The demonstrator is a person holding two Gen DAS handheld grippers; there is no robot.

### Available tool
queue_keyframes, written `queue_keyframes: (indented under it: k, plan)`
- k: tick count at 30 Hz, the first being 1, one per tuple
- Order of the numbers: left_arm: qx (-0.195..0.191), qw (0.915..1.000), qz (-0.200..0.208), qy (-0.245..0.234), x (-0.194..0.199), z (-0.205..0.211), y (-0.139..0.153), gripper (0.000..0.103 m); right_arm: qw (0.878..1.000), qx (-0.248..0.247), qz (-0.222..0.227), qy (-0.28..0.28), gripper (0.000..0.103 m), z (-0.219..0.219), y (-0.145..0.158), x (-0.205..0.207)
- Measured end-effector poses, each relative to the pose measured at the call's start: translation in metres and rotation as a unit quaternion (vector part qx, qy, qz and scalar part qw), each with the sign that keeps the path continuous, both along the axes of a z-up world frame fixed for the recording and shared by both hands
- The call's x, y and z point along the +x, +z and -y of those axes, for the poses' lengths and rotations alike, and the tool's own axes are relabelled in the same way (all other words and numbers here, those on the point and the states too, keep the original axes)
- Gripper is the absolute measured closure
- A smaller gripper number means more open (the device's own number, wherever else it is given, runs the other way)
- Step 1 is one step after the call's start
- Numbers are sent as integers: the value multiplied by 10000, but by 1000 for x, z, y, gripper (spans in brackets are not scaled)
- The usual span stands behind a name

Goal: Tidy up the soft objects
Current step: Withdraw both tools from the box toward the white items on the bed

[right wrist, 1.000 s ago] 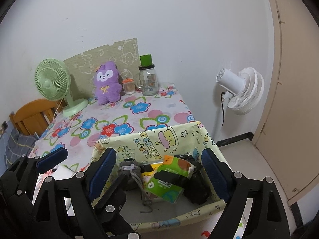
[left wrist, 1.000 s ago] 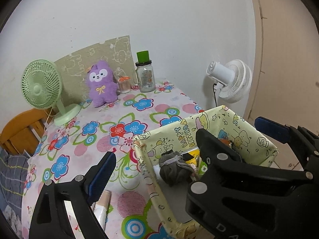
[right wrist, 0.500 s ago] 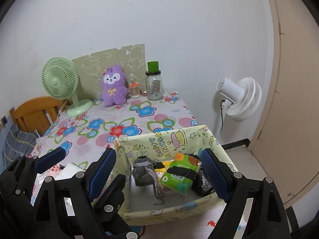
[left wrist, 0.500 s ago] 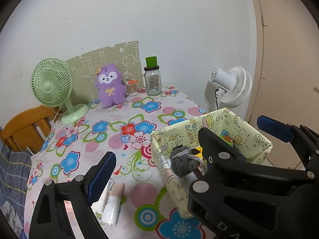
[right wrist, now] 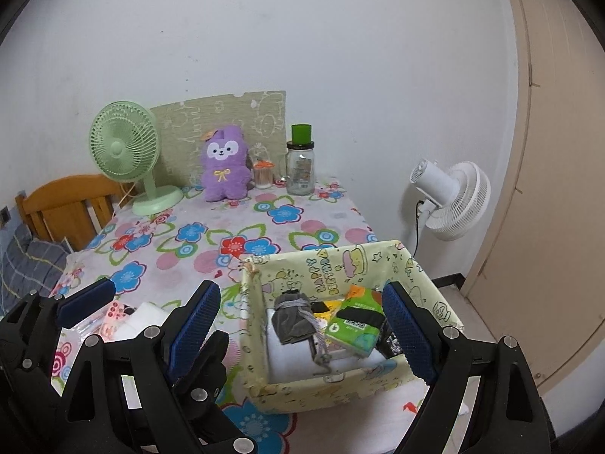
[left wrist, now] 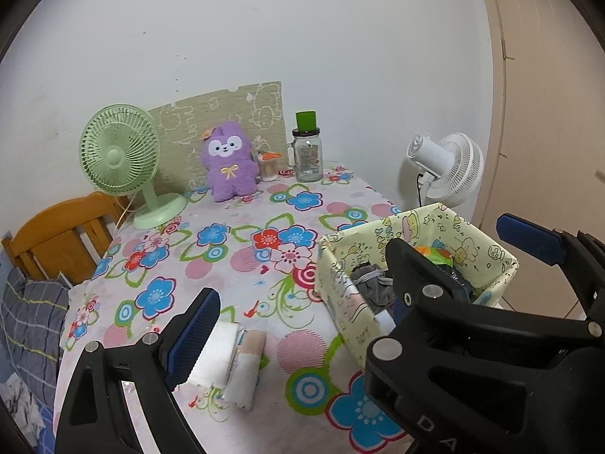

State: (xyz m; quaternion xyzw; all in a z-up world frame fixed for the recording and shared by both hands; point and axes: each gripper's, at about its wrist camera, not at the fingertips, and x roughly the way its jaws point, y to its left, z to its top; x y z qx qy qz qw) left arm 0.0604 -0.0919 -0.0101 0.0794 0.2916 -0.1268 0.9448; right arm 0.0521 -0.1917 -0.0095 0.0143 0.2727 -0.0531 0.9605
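Observation:
A purple plush toy (left wrist: 228,166) (right wrist: 225,168) sits upright at the back of the flowered table (left wrist: 264,265). A yellow patterned box (left wrist: 340,302) (right wrist: 340,265) stands at the table's near right corner and holds a grey drawstring pouch (left wrist: 372,283) (right wrist: 293,319) and a green tissue pack (right wrist: 355,321). White folded cloth (left wrist: 219,352) and a rolled pale cloth (left wrist: 247,367) lie near the front edge. My left gripper (left wrist: 298,321) (right wrist: 151,317) hangs open over those cloths, holding nothing. My right gripper (right wrist: 302,325) (left wrist: 453,242) hovers open in front of the box, empty.
A green desk fan (left wrist: 119,151), a glass jar with a green lid (left wrist: 308,159) and a small toothpick holder (left wrist: 268,166) stand along the back wall. A white floor fan (right wrist: 450,196) is right of the table, a wooden chair (left wrist: 56,238) left. A pink item (right wrist: 113,312) lies beside the white cloth.
Both grippers have drawn back from the table and risen slightly, side by side. The box now looks farther off, and the white cloths near the front edge have come into view.

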Motion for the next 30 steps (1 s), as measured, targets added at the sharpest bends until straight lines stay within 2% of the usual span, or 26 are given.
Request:
queue_keyframes:
  k: [14,30]
  plan:
    - [4,9998,3,187,-10,-38,-3,9,9998,-38,-12,217,13,-40,-1,-7]
    - [54,9991,-133,409,0,-84,-21,9,9988,-80,-91,477,13,-89,-18,6]
